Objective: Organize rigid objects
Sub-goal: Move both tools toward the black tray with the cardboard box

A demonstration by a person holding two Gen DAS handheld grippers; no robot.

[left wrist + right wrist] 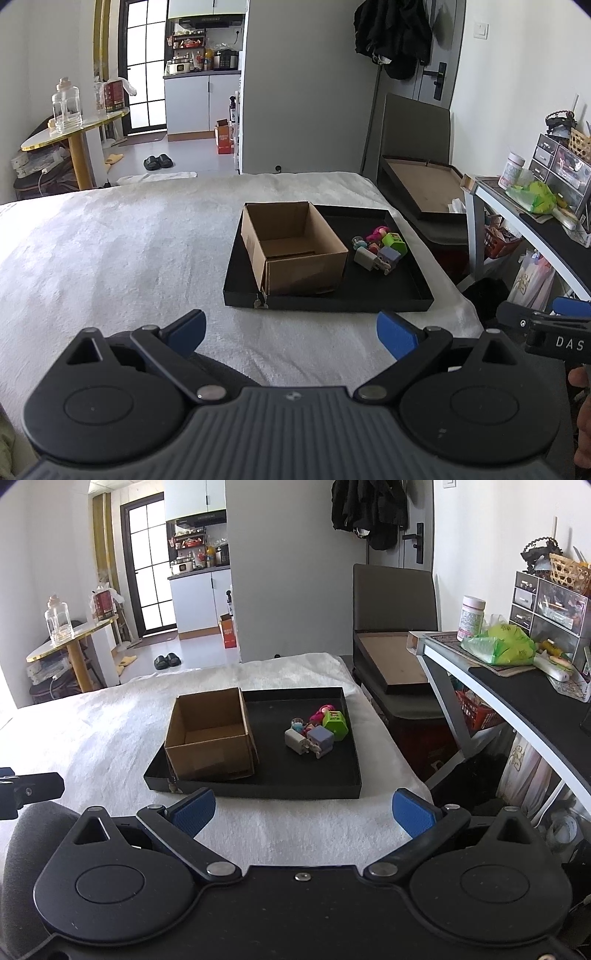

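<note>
A black tray (388,299) (258,788) lies on the white-covered bed. Inside it, on the left, stands an open cardboard box (295,247) (210,734) with nothing visible in it. On the tray's right lies a small pile: a white charger plug (364,255) (295,740), a lilac cube (389,255) (320,737), a green cube (394,242) (335,722) and pink toys (376,232) (320,712). My left gripper (291,332) is open, short of the tray's front edge. My right gripper (303,810) is open too, nothing between its blue pads (412,814).
A white blanket (129,258) covers the bed. Right of the bed stand a dark chair (395,627) holding a brown board and a desk (517,686) with drawers, a jar and a green bag. A round table with a bottle (66,107) stands far left.
</note>
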